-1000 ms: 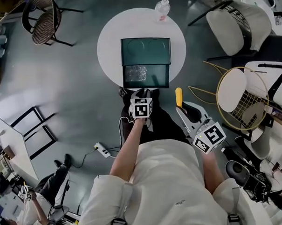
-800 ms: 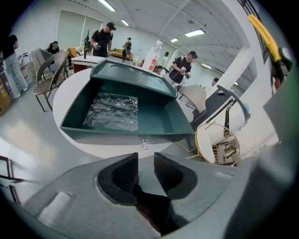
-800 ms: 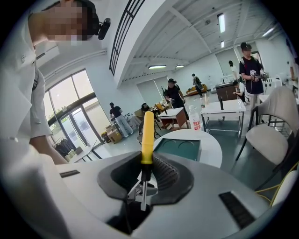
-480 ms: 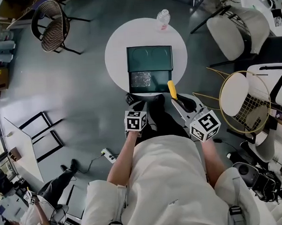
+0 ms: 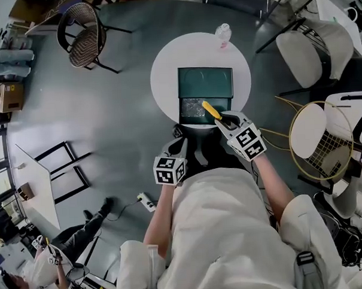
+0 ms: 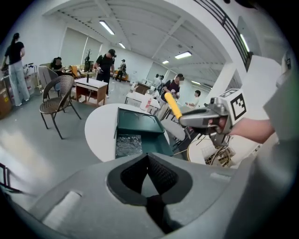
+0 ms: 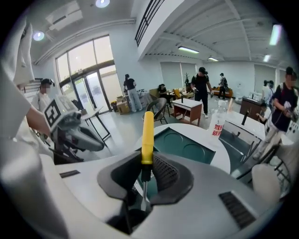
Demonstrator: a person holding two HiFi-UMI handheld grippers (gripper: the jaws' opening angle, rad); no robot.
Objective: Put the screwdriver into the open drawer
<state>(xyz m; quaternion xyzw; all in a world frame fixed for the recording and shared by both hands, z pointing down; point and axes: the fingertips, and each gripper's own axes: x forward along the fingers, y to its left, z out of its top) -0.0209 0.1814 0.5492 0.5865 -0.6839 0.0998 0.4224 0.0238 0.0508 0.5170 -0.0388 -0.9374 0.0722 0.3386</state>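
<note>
A green drawer box (image 5: 205, 81) stands on a round white table (image 5: 165, 76), and its open drawer (image 5: 194, 108) faces me with a crinkled clear bag inside. My right gripper (image 5: 223, 118) is shut on the screwdriver (image 5: 211, 109), whose yellow handle sticks out over the drawer's right part. In the right gripper view the screwdriver (image 7: 147, 135) stands upright between the pads of the right gripper (image 7: 146, 172). My left gripper (image 5: 181, 143) hangs back near my body, away from the drawer. Its jaws have just been closing and the left gripper (image 6: 147, 168) is shut on nothing.
A plastic bottle (image 5: 223, 32) stands at the table's far edge. A wicker chair (image 5: 83, 32) is at far left, and round white chairs (image 5: 315, 132) crowd the right. A power strip (image 5: 146, 202) lies on the floor. People stand at desks in the background.
My right gripper has carried the screwdriver forward, from beside the table to above the open drawer. The left gripper has drawn back from the drawer front toward my body and shut.
</note>
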